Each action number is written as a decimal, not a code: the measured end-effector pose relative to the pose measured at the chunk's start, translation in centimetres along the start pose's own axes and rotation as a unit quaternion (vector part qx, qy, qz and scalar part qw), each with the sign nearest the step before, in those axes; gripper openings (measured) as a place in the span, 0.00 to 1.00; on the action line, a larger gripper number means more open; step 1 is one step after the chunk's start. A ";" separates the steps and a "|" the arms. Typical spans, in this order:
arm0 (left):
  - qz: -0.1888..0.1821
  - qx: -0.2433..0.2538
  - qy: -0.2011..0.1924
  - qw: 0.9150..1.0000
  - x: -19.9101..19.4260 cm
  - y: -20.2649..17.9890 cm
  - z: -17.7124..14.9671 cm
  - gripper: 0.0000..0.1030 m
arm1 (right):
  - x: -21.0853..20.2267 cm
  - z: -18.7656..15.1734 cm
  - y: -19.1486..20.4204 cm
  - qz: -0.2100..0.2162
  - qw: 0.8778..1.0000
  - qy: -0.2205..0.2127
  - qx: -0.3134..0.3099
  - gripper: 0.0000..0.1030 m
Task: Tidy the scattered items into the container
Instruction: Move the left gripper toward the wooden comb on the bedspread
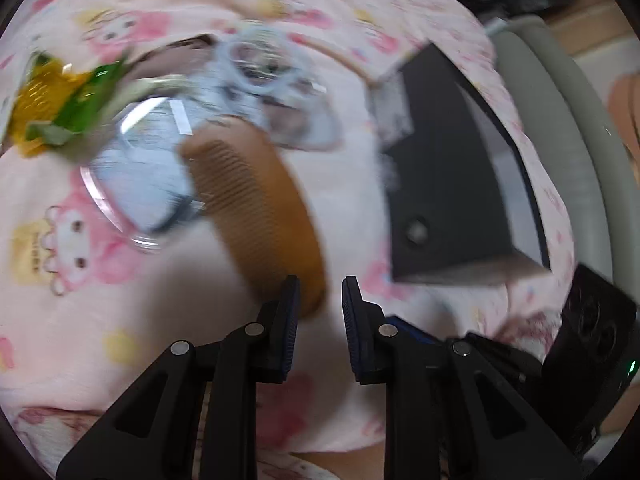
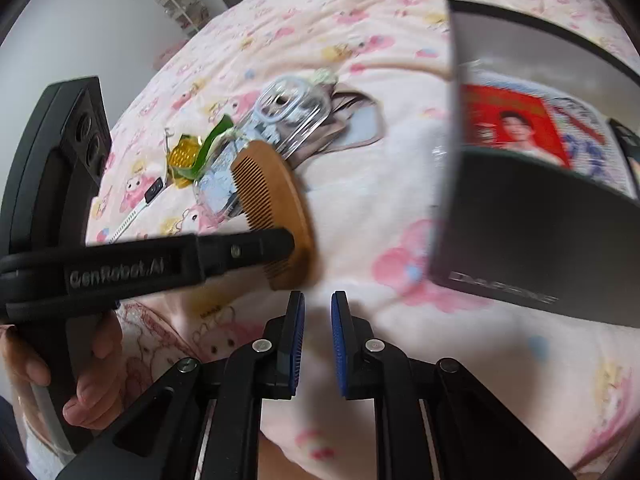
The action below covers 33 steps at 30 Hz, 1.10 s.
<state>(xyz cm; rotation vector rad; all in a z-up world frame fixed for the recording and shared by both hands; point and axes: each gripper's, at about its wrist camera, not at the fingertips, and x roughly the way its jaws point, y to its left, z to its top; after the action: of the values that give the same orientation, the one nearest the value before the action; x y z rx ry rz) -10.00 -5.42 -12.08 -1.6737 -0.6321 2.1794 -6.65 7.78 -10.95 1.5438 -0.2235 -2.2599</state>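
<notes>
A brown wooden comb (image 1: 256, 208) lies on the pink blanket, also in the right wrist view (image 2: 276, 204). My left gripper (image 1: 320, 300) is open, its jaws right at the comb's near end; its left finger (image 2: 248, 246) touches the comb there. A black box (image 1: 452, 184) stands open at the right, with a red printed sheet (image 2: 516, 124) inside it. My right gripper (image 2: 318, 312) is open and empty, low over the blanket between comb and box. A clear phone case (image 2: 292, 116), a yellow-green wrapper (image 2: 188, 156) and a clear pouch (image 1: 148, 164) lie behind the comb.
A grey pouch (image 2: 356, 124) lies under the clear case. A white strap with a black clip (image 2: 140, 204) lies at the left. A grey rail (image 1: 560, 128) borders the bed beyond the box. A shelf (image 2: 180, 4) stands by the far wall.
</notes>
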 end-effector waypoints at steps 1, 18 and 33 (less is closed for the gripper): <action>0.007 0.002 -0.005 1.000 -0.2 -0.3 -0.1 0.23 | -0.5 -0.1 -0.2 -0.001 1.000 -0.001 0.002 0.11; -0.019 -0.121 -0.011 0.992 0.1 3.8 1.2 0.43 | 6.2 2.4 1.1 0.041 0.999 0.020 0.007 0.37; -0.047 0.013 0.026 0.998 0.2 -2.1 -1.3 0.41 | -1.7 -1.3 -5.3 0.015 0.999 0.003 0.045 0.18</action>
<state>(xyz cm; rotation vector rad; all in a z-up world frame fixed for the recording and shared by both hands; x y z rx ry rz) -8.80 -3.33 -11.47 -1.6487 -0.6520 2.0634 -6.13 13.34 -11.84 1.5817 -0.3479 -2.2487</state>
